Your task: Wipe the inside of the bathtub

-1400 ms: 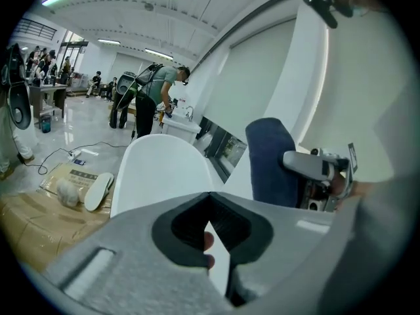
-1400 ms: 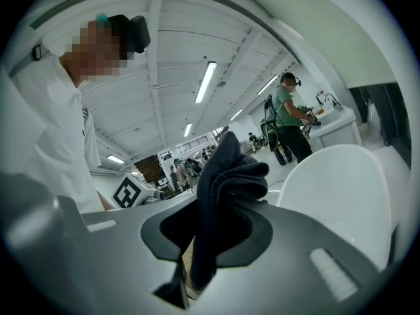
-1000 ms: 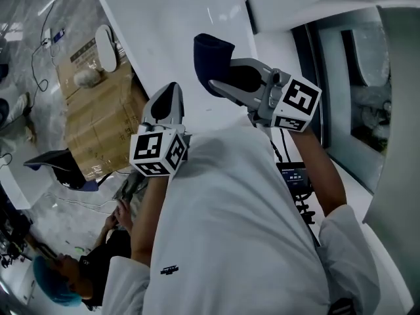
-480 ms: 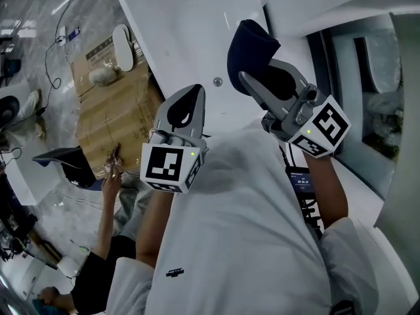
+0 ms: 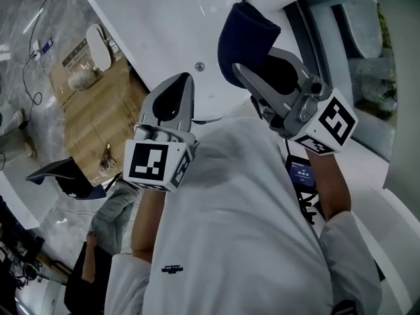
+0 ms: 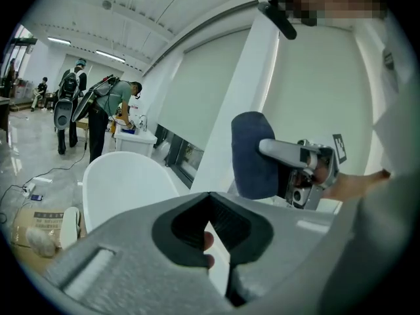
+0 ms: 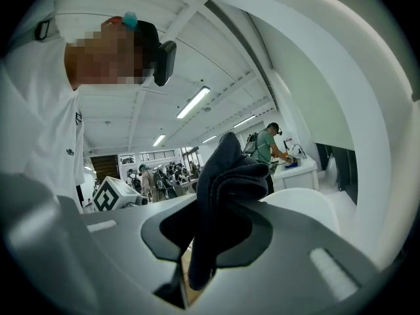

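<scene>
Right gripper [image 5: 241, 71] clamps a bunched dark-blue cloth [image 5: 246, 35].

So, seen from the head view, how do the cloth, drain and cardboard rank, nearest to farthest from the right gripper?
1. The cloth, held in the right gripper.
2. The drain, in the tub to its left.
3. The cardboard, on the floor, far left.
</scene>
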Tool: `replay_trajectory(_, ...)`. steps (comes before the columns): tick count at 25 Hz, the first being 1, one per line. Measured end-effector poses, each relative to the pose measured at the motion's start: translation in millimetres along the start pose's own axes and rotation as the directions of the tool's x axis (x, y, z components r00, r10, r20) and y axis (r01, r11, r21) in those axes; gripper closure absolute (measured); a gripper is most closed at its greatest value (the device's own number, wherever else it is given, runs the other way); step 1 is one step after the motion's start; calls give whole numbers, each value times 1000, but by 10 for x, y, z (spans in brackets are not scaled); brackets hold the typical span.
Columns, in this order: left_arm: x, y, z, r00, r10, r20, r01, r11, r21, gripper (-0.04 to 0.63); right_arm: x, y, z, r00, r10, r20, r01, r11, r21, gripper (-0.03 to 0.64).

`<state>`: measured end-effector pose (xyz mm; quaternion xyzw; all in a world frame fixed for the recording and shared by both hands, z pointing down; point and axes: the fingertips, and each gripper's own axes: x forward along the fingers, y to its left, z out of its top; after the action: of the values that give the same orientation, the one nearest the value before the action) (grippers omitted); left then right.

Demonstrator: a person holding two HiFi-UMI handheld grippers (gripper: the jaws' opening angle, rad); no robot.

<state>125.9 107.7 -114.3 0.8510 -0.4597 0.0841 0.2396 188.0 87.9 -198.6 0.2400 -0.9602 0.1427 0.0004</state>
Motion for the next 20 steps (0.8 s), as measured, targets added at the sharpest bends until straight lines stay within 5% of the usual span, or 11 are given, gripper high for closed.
replay_trajectory(20, 40, -173, -291, 995, -12, -103, 15, 999, 31, 597, -167, -66, -622, 988, -122, -95, 130, 988, 88, 560)
